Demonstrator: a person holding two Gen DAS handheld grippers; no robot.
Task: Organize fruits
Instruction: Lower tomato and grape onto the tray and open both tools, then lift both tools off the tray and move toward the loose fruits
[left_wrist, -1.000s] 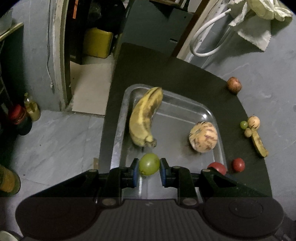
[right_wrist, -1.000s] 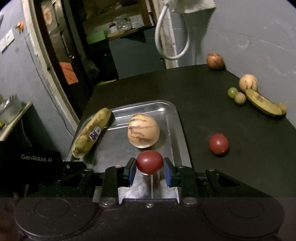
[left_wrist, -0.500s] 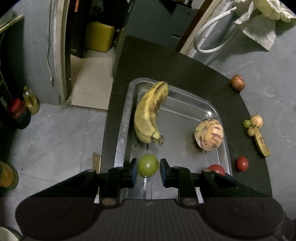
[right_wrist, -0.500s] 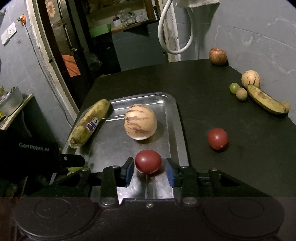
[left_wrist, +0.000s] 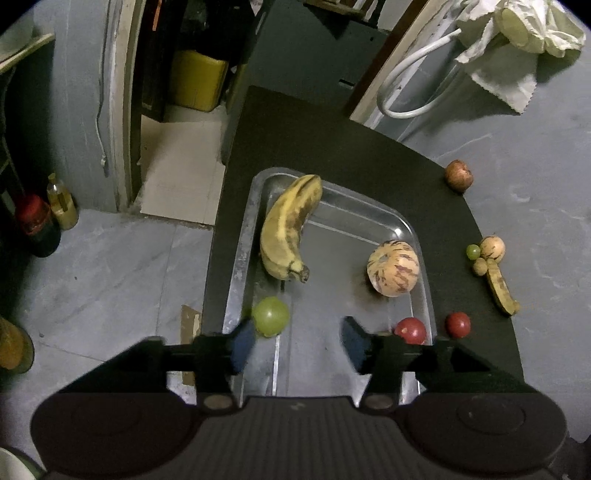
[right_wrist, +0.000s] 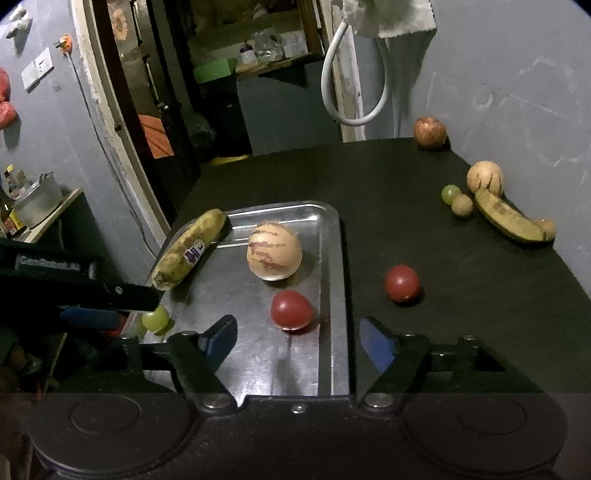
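A metal tray (left_wrist: 369, 206) (right_wrist: 334, 266) on the black table holds a banana (left_wrist: 288, 225) (right_wrist: 188, 253), a striped melon (left_wrist: 393, 267) (right_wrist: 274, 252), a green fruit (left_wrist: 270, 316) (right_wrist: 155, 318) and a red fruit (left_wrist: 410, 329) (right_wrist: 291, 309). My left gripper (left_wrist: 298, 345) is open, with the green fruit lying free by its left finger. My right gripper (right_wrist: 298, 339) is open, with the red fruit lying on the tray just ahead of it. The left gripper's body shows in the right wrist view (right_wrist: 74, 291).
On the table right of the tray lie another red fruit (right_wrist: 402, 283) (left_wrist: 458, 325), a second banana (right_wrist: 511, 220), a small striped melon (right_wrist: 484, 177), a small green fruit (right_wrist: 450, 194), a small tan fruit (right_wrist: 461, 204) and an apple (right_wrist: 429, 132). A wall bounds the right side.
Both grippers have opened. The green fruit and the red fruit now rest on the tray, released from the fingers.
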